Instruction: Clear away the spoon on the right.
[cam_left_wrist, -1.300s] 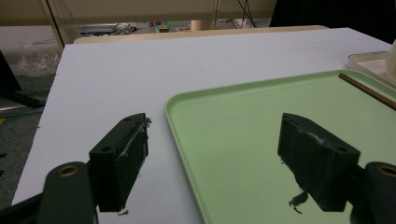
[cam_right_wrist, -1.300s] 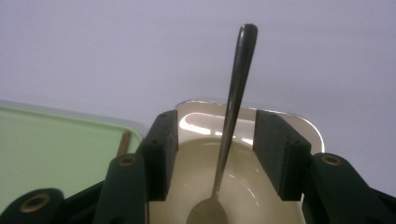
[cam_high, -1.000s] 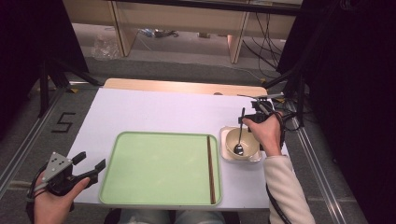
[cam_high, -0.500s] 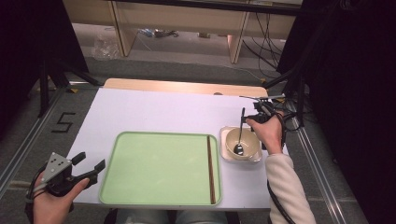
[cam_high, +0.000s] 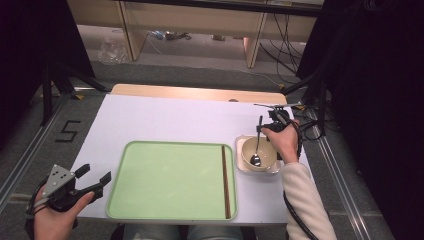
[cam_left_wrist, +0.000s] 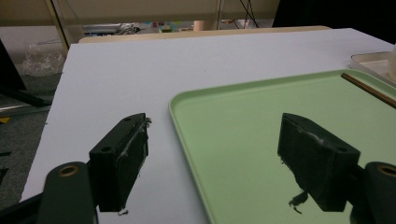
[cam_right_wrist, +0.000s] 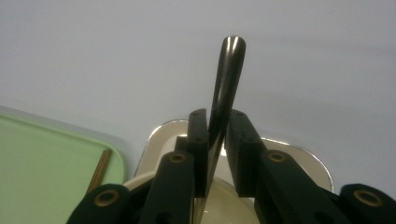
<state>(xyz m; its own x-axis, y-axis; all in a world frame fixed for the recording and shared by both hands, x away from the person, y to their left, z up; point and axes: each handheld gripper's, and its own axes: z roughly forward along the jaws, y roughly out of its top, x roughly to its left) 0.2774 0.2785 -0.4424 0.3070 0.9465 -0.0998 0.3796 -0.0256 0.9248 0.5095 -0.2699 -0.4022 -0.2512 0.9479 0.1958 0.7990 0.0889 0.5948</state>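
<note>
Right gripper (cam_right_wrist: 215, 140) closing on the spoon (cam_high: 257, 145) handle in the bowl (cam_high: 258, 154), right of centre in the high view.

Near to far: the left gripper (cam_high: 90, 181), jaws spread and empty, idles at lower left beside the green tray (cam_high: 170, 180), chopsticks (cam_high: 225, 181) along its right edge. The spoon's handle rises between the right jaws, which have just been closing and pinch it; its scoop rests in the bowl on a saucer (cam_high: 241, 168). Nothing blocks a lift.

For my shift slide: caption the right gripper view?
Right gripper closing on spoon handle above bowl.
</note>
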